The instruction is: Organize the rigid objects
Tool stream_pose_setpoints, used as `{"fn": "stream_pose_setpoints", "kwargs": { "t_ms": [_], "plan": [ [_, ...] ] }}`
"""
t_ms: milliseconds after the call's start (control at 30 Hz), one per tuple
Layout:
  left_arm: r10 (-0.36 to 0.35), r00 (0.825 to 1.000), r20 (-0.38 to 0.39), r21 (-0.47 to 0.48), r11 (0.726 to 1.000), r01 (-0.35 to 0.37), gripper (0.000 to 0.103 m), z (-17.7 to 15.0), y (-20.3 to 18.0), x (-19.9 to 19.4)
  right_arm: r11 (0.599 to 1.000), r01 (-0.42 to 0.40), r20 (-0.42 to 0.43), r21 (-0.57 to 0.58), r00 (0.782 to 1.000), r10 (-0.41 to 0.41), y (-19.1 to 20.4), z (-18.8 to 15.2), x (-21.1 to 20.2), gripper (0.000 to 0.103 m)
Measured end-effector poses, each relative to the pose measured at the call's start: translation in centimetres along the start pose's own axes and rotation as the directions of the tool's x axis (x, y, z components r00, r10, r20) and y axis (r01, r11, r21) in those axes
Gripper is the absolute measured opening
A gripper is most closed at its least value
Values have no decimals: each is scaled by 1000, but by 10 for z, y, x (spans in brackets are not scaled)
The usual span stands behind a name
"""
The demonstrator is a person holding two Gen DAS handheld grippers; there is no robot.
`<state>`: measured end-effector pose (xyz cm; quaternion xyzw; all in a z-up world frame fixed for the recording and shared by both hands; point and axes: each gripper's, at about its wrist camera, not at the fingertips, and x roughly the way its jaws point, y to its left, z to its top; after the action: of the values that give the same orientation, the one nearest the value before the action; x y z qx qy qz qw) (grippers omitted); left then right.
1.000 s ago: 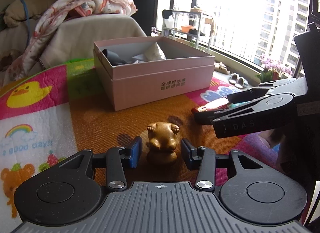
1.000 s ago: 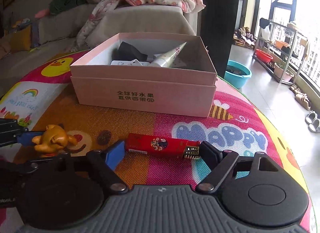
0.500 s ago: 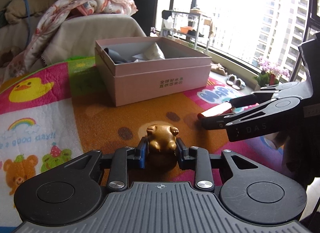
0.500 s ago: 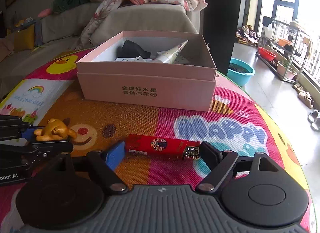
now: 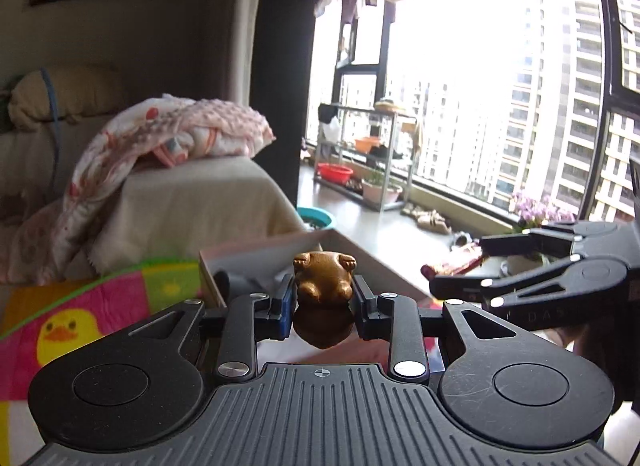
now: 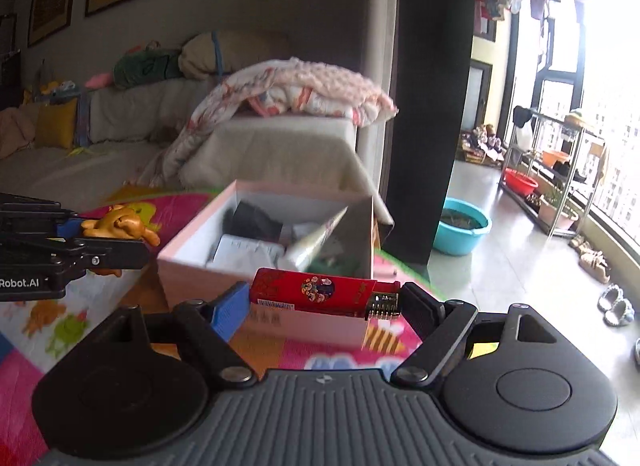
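Left tongs [image 5: 322, 298] clamp the gold figurine [image 5: 323, 286]; right tongs [image 6: 325, 300] clamp the red lighter [image 6: 320, 292]

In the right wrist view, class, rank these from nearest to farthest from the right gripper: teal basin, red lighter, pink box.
1. Red lighter, between its fingers.
2. Pink box, just beyond.
3. Teal basin, on the floor, right.

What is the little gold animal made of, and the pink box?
The small golden animal figurine looks like hard metal or painted resin: smooth, with dull glints; which one is unclear. The open pink rectangular box looks like matte cardboard: thin, flat walls with folded edges.
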<state>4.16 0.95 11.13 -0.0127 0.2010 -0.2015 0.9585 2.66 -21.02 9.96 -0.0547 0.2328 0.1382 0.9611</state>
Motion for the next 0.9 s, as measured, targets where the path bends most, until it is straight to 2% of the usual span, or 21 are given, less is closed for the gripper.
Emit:
{"fn": "stream_pose_setpoints", "kwargs": {
  "t_ms": [133, 200, 300, 400, 500, 633, 733, 800, 867, 900],
  "plan": [
    [-36, 999, 25, -76, 996, 38, 33, 60, 21, 47, 997, 42, 40, -70, 998, -39, 14, 37, 28, 82],
    [-63, 998, -22, -78, 995, 61, 34, 84, 28, 82, 992, 39, 33, -119, 999, -35, 26, 47, 48, 82],
    [-9, 992, -123, -101, 995, -3, 35, 87, 38, 122, 992, -47, -57, -120, 998, 40, 37, 46, 73, 82],
    [24, 993, -115, -119, 992, -38, 35, 58, 47, 116, 992, -110, -97, -65, 990, 104, 41, 24, 69, 82],
    [99, 988, -117, -72, 992, -107, 35, 20, 48, 88, 985, -155, -117, -71, 982, 146, 45, -5, 52, 83],
    [176, 973, -150, -38, 982, -183, 35, -32, 45, 33, 989, -113, -132, -100, 986, 99, 51, -42, 34, 87],
    [246, 949, -196, -33, 966, -257, 35, -70, 38, -6, 995, -48, -164, -85, 986, 33, 54, -62, 33, 87],
    [285, 929, -235, -65, 949, -307, 35, -90, 34, -14, 999, -34, -220, -34, 975, 25, 54, -71, 40, 88],
    [282, 918, -278, -105, 941, -321, 35, -107, 33, -14, 999, -37, -290, 23, 956, 42, 51, -80, 52, 88],
    [272, 915, -298, -129, 938, -321, 36, -116, 33, -12, 998, -25, -295, 50, 955, 39, 50, -83, 56, 93]
  ]
}}
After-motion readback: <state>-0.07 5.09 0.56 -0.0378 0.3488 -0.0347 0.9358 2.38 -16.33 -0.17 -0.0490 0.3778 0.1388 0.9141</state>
